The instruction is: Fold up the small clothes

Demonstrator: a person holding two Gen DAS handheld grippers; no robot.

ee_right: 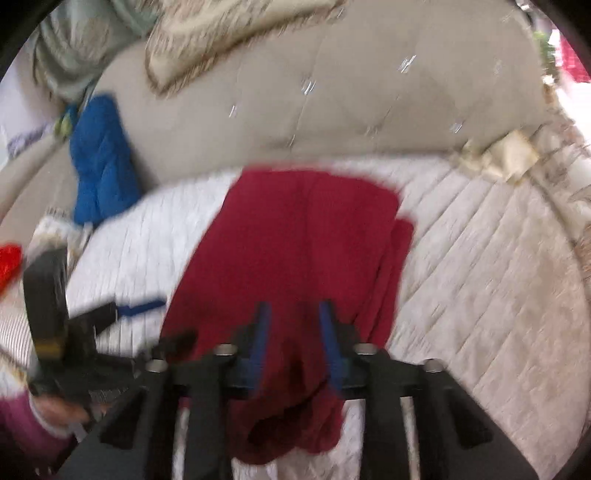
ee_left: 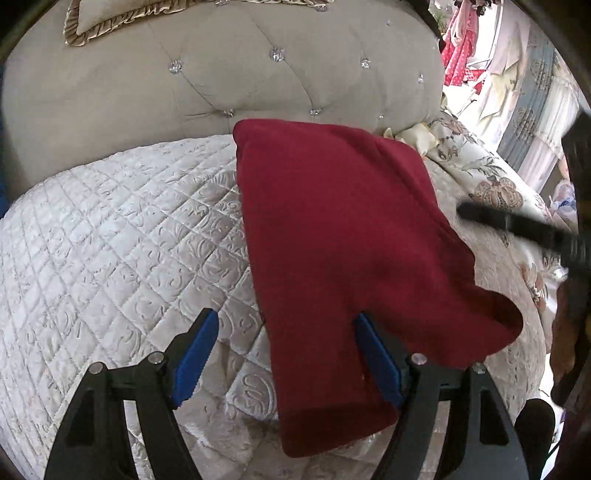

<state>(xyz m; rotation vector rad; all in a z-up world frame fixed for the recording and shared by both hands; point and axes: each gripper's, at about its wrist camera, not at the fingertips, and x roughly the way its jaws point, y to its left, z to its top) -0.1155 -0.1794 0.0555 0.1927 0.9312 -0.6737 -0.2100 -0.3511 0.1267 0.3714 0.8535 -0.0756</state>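
Note:
A dark red garment lies on the white quilted bed cover, its near part split into two flaps. My left gripper is open, its blue pads wide apart; the right pad sits in the notch between the flaps, the left pad over bare quilt. In the blurred right wrist view the garment lies ahead. My right gripper is open with a narrower gap over the garment's near bunched edge. The left gripper shows at the garment's left side.
A beige tufted headboard stands behind the bed. A frilled pillow rests on top of it. A floral quilt lies at the right. A blue cloth leans at the left by the headboard.

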